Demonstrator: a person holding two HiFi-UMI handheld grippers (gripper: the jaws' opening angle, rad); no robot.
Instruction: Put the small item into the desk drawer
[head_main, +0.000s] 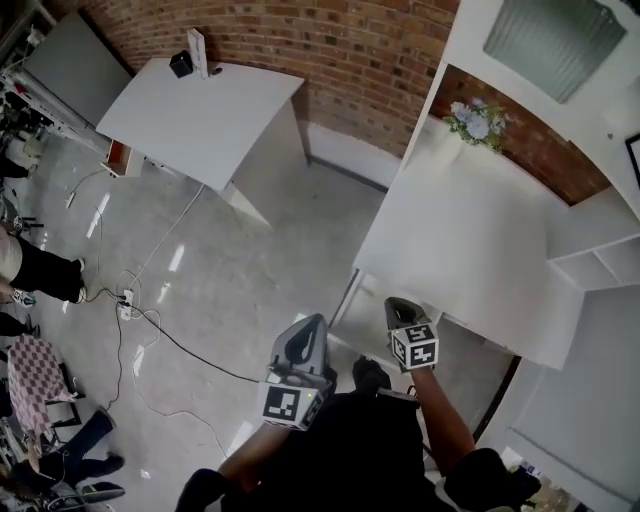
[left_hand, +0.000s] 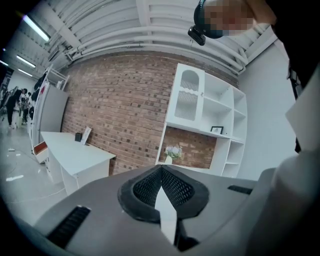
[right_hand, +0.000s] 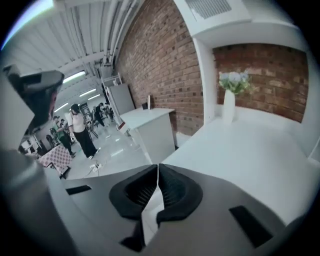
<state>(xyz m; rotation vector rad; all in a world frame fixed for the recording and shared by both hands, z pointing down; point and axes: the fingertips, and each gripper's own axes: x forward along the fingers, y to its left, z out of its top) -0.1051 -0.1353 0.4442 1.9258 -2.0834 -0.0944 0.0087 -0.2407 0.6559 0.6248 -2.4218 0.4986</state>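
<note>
Closest to the head camera, at 6 o'clock, was the person's dark clothing, with a bare forearm running up to the right gripper. That gripper's jaws were pressed together tip to tip with nothing between them. It hung over the near edge of the white desk, which filled the 2 o'clock side. Just beside it, toward 7 o'clock, the left gripper was also closed, its ribbed pads meeting at the tips and empty, over the pale floor. Each gripper carried its marker cube at the rear.

At the desk's near left corner, around 12 o'clock from the right gripper, a thin white edge stood out from the desk; I could not tell whether it was the drawer. The small item could not be made out in any view.

A vase of pale flowers stood at the desk's far end, against the brick wall. White shelving lay at 3 o'clock. At 11 o'clock a second white table held a dark box and a slim white upright piece. A black cable crossed the floor from a power strip at 9 o'clock, and people stood along the left edge.
</note>
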